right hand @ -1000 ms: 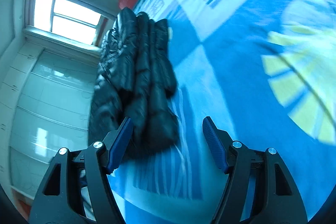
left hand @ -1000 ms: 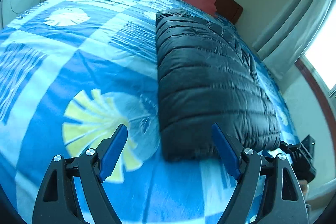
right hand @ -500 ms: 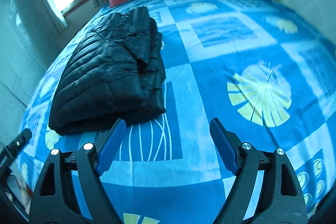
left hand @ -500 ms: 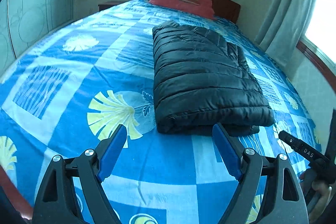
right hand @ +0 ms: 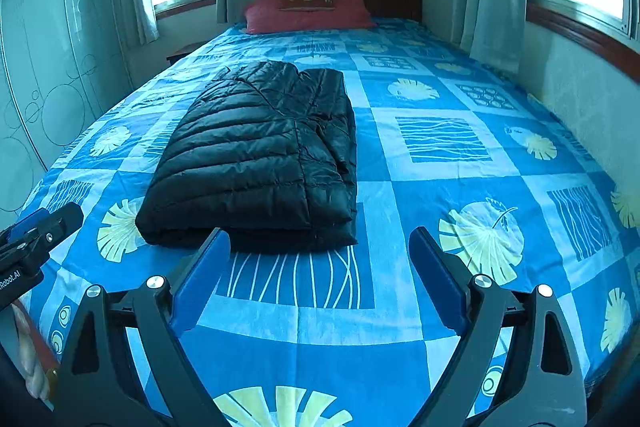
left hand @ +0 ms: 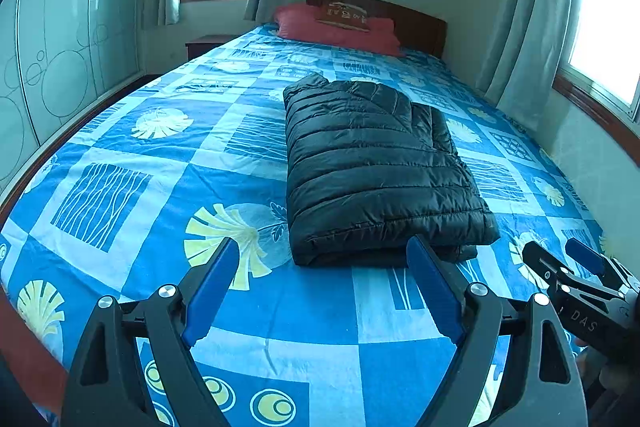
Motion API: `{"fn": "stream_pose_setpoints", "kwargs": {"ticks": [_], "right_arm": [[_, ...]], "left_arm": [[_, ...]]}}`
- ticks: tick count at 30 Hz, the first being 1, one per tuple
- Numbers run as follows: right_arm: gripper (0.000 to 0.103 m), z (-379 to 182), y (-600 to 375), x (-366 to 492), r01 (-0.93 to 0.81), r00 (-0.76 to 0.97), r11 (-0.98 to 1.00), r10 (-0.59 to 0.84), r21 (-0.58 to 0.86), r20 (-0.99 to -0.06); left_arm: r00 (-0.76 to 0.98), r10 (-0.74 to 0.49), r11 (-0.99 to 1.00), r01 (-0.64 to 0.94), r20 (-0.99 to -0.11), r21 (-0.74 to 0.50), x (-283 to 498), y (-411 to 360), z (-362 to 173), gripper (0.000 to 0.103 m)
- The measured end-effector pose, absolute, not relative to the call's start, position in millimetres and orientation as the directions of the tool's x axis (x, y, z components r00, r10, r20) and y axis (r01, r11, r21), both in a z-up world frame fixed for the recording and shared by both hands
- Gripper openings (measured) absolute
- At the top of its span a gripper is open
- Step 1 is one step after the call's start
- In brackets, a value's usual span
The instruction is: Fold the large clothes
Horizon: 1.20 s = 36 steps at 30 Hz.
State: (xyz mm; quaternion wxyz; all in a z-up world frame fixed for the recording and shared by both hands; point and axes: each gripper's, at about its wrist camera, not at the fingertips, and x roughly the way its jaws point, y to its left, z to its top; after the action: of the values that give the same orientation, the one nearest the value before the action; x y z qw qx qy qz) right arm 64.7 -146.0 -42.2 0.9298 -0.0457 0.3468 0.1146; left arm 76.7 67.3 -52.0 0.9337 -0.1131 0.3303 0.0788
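Blue patchwork bedding (left hand: 168,155) printed with pale leaf motifs covers the bed, with a red pillow (left hand: 340,27) against the dark headboard at twelve o'clock and curtained windows on both sides. On it lies the black quilted down jacket (left hand: 372,167), folded into a thick oblong; from my left tongs (left hand: 324,287) it sits at about one o'clock, from my right tongs (right hand: 320,267) at about eleven o'clock (right hand: 260,155). Both pairs of tongs are spread wide, pinch nothing, and hang above the sheet just short of the jacket's near folded edge. I judge the folding nearly or fully done, so the danger now is undoing it. Puffy, slick fabric like this tends to spring back, and the layers stacked along the jacket's right side already look uneven. If I pinch only the top layer, it could slide off and open the fold. A low approach could also snag the bedding and drag the whole bundle askew.
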Motion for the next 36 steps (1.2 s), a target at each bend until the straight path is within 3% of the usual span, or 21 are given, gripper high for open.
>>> {"fn": "stream_pose_setpoints", "kwargs": {"ticks": [36], "right_arm": [[0.091, -24.5, -151.9, 32.5, -0.25, 0.771, 0.968, 0.202, 0.005, -0.604]], "left_arm": [[0.804, 0.137, 0.963, -0.244, -0.578, -0.111, 43.9, 43.8, -20.6, 0.084]]}}
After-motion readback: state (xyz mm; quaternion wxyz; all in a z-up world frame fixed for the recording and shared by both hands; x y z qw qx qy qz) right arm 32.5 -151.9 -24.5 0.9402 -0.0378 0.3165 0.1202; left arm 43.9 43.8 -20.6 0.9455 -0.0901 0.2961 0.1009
